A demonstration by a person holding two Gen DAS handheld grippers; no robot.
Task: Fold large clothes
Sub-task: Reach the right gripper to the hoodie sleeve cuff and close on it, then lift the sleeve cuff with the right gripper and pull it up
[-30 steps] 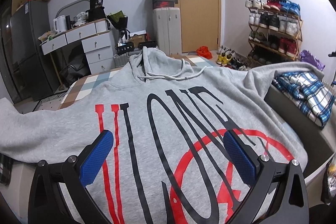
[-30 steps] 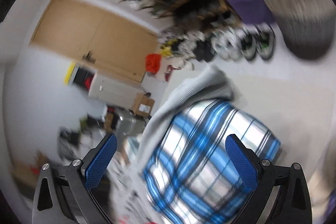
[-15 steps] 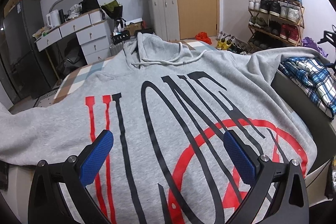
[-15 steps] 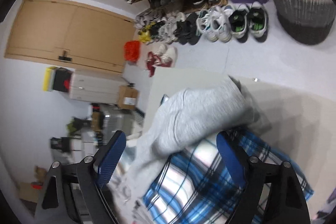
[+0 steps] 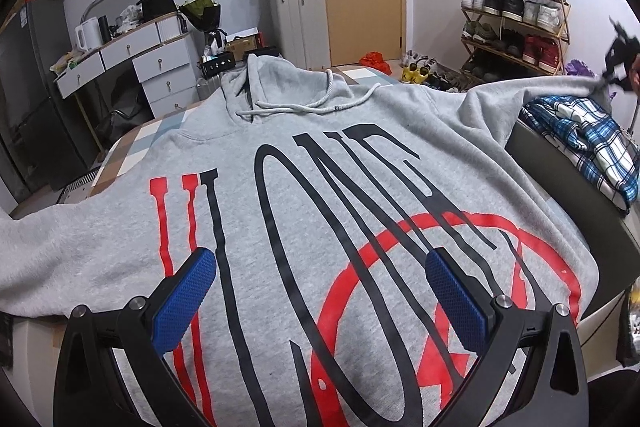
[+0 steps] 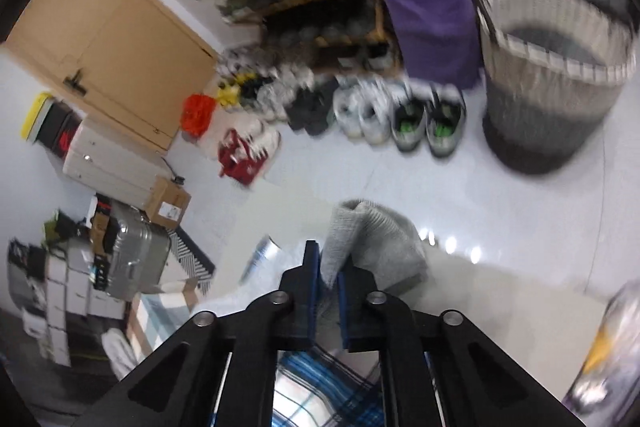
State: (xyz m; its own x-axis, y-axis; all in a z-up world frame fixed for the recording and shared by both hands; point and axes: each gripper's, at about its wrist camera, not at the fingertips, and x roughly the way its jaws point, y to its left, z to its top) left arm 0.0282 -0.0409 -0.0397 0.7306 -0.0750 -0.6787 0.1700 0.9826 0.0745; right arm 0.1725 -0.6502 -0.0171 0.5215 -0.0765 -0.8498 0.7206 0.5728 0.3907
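A grey hoodie (image 5: 340, 187) with black and red lettering lies face up on the bed, hood at the far end, sleeves spread to both sides. My left gripper (image 5: 320, 283) is open and empty, just above the hoodie's lower front. My right gripper (image 6: 328, 275) is shut on the grey cuff (image 6: 360, 239) of the hoodie's right sleeve and holds it up; it also shows small at the far right of the left wrist view (image 5: 620, 59), at the sleeve's end (image 5: 560, 91).
A folded blue plaid shirt (image 5: 588, 143) lies on the bed's right side, under the lifted sleeve. On the floor beyond stand a shoe rack (image 5: 516, 19), loose shoes (image 6: 400, 115) and a laundry basket (image 6: 556, 75). Drawers (image 5: 152, 67) and suitcases (image 5: 300, 19) stand at the back.
My right gripper has closed on the sleeve cuff and lifted it off the plaid shirt. My left gripper has stayed open over the hoodie's front, drifting slightly.
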